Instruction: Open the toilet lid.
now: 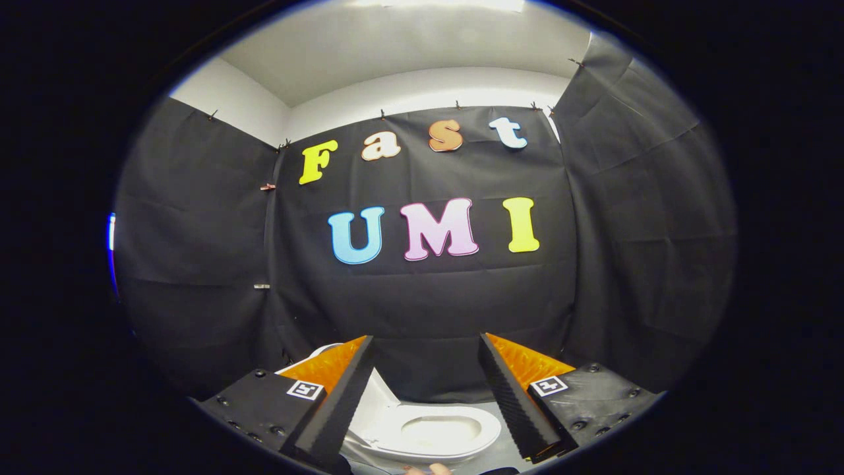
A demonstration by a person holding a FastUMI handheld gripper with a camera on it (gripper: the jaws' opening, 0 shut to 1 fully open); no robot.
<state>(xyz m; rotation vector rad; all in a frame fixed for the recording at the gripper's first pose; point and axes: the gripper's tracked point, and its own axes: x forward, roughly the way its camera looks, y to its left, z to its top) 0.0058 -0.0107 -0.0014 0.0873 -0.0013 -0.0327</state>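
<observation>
Gripper (427, 343), gripper view: two black wedge-shaped fingers (343, 402) with finely ribbed inner pads, spread wide apart, nothing held between them. Each finger backed by a bright orange ridged plastic panel (527, 363) and mounted on a matte black block carrying a small square black-and-white marker (549, 386) and round screw heads.

Below and between the fingers: glossy white ceramic toilet (428, 432), with a smooth oval seat ring around a pale bowl opening. White toilet lid (379, 396) stands raised and tilted back on the left side of the seat, partly hidden behind the left finger; its smooth curved edge also peeks out beyond that finger's orange panel.

Beyond the toilet: black cloth wall (428, 303), creased, clipped along its top edge. Above it, plain white wall and ceiling (409, 53).

Fingertips of a person's hand (428, 469) show just under the toilet rim.
</observation>
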